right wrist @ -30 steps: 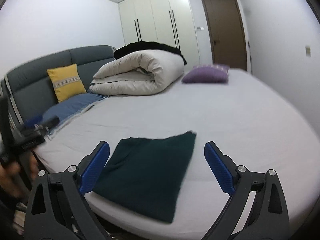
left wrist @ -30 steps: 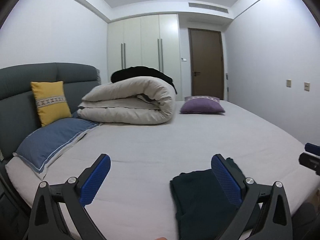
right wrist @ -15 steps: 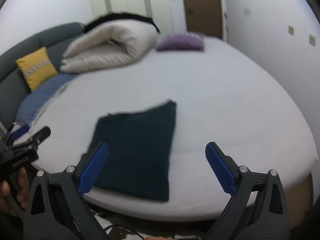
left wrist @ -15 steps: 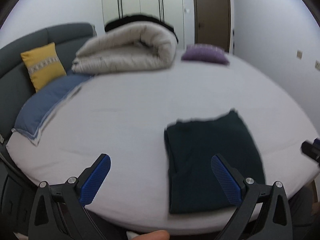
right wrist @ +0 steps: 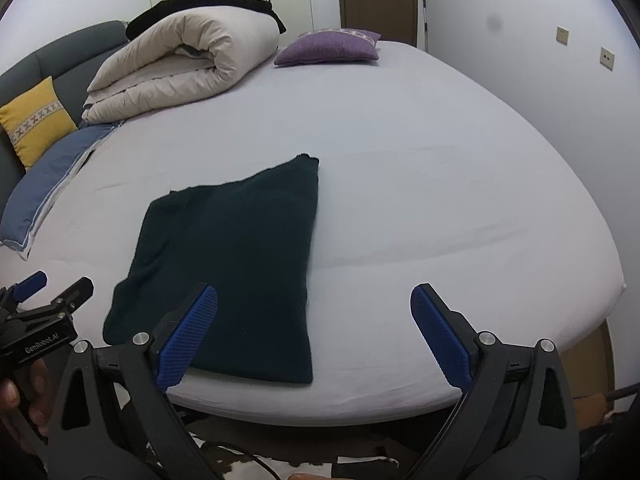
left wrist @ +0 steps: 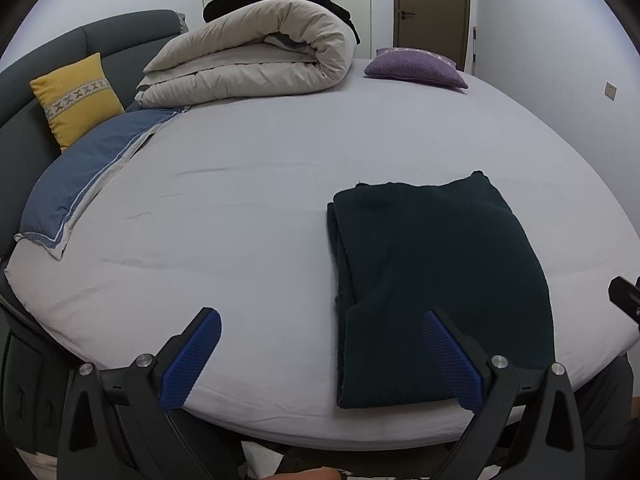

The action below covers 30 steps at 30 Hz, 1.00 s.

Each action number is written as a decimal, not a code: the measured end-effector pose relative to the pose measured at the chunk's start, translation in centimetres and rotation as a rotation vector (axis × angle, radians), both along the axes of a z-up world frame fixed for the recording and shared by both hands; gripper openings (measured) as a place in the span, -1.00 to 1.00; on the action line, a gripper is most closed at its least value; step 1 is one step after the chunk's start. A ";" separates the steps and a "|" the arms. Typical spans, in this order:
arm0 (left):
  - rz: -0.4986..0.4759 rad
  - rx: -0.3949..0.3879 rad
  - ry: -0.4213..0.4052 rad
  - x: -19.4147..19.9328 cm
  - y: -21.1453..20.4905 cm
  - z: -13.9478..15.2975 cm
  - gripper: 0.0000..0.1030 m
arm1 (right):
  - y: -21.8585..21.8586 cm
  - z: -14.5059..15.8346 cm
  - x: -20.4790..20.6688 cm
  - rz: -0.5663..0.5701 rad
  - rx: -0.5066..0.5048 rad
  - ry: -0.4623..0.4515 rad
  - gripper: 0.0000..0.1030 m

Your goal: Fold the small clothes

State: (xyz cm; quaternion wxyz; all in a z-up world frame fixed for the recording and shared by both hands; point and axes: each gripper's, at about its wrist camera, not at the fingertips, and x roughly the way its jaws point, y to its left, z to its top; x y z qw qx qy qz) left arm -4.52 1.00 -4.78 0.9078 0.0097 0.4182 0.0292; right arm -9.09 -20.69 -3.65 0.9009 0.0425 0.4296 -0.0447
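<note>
A dark green garment (left wrist: 436,280) lies folded flat in a long rectangle near the front edge of the bed (left wrist: 260,200); it also shows in the right wrist view (right wrist: 240,256). My left gripper (left wrist: 320,356) is open and empty, above the bed's front edge, its right finger over the garment's near end. My right gripper (right wrist: 314,332) is open and empty, its left finger over the garment's near right part. The left gripper also shows at the left of the right wrist view (right wrist: 44,292).
A rolled beige duvet (left wrist: 256,56) with a black cloth on top lies at the back. A purple cushion (left wrist: 416,68), a yellow cushion (left wrist: 76,96) and a blue pillow (left wrist: 88,176) sit around the bed. A grey headboard is on the left.
Both grippers have tilted downward and risen, so the garment and bed edge now show fully from above. Both stay open. The garment has not moved.
</note>
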 end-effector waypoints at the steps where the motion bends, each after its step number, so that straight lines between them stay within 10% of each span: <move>1: -0.001 -0.004 0.002 -0.1 0.0 0.0 1.00 | 0.0 -0.3 0.3 0.001 -0.003 0.001 0.91; 30: -0.005 -0.021 0.013 0.0 0.4 -0.3 1.00 | 1.2 0.0 0.4 0.018 -0.007 0.013 0.91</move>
